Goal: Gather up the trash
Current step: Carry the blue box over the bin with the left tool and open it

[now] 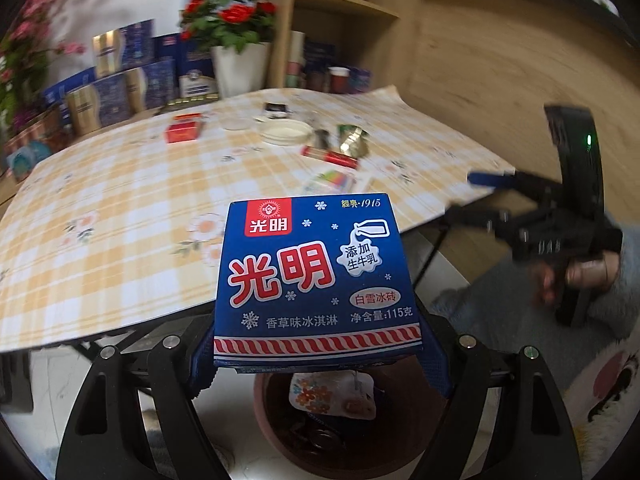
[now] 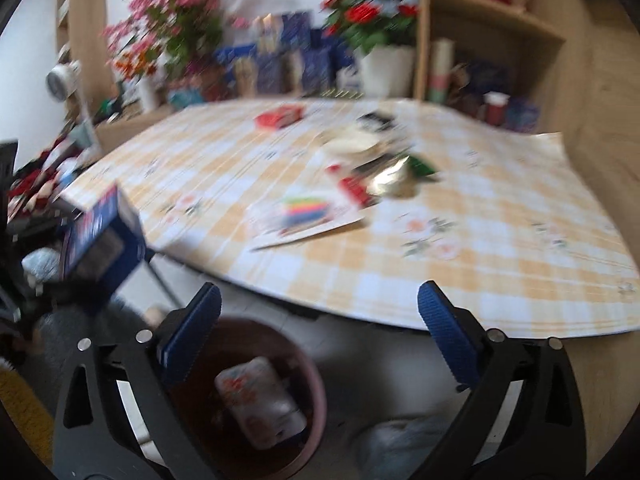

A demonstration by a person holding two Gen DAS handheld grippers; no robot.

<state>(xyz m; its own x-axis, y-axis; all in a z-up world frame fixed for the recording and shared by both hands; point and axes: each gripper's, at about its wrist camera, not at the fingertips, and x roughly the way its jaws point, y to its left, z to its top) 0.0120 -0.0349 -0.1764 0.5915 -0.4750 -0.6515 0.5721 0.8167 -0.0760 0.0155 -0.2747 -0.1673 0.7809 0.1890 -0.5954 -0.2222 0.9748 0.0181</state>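
1. Item: blue ice-cream carton (image 1: pixel 316 280), printed card box. It is clamped between the pads of the left gripper (image 1: pixel 320 356) and held off the table, directly above the brown bin (image 1: pixel 280 440).
2. Handling, judged: light and most likely empty. One end, seen from the right wrist view (image 2: pixel 100 240), looks open and dark inside. Thin card, stiff along its edges but easily crushed on the broad faces; the glossy print may be a little slippery.
3. Where to hold: by the two narrow side walls near one end, as now, with the pads flat against them (a grip across the large printed face would probably buckle it).
4. Left tool: jaws closed on the carton, both blue pads pressing its sides.
5. Right tool: right gripper (image 2: pixel 320 340) stands wide apart with nothing between its fingers, near the table edge over the bin.
6. Bin contents: a white floral packet (image 2: pixel 260 400) already lies inside, with darker scraps beneath (too dim to identify).
7. Remaining on the checked tablecloth (image 1: pixel 120 200): a red box (image 1: pixel 183 131), a red stick wrapper (image 1: pixel 330 157), crumpled foil (image 1: pixel 352 140), a white lid (image 1: pixel 285 132) and a flat colourful card (image 2: pixel 304 216).
8. Risk, judged: a light carton may tumble on release and glance off the rim.
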